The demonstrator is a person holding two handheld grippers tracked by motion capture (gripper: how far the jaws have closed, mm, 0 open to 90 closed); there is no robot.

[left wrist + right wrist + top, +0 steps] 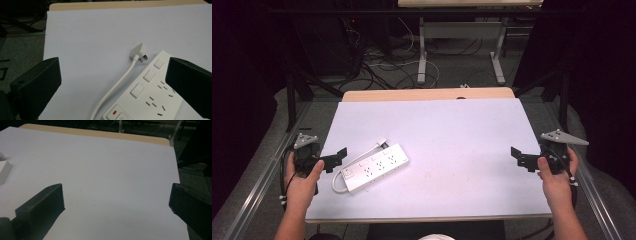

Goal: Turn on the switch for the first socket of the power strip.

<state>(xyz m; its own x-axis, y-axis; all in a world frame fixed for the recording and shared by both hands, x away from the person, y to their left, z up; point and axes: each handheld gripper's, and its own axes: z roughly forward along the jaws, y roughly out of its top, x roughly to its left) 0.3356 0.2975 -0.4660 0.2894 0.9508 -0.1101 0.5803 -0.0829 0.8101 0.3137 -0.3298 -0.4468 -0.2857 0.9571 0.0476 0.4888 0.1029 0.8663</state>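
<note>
A white power strip point(374, 168) is lying at about eight o'clock on the table point(452, 150), its plug point(140, 52) resting beside it; the left gripper point(337, 157) is hovering just beside it, fingers point(37, 85) wide apart and empty; the right gripper point(518, 157) is waiting at three o'clock, fingers also apart — advisable: reaching for the plug head, not the slack cord.

This looks like a lab or test room. The desk point(437, 130) is a wooden top covered with a plain white sheet, and black metal frame bars point(292, 100) stand around it. Behind the desk, loose cables point(387, 65) lie tangled on a grey carpet floor, beside the metal legs of a second table point(462, 45). Dark curtains point(602, 75) hang on both sides of the desk.
</note>
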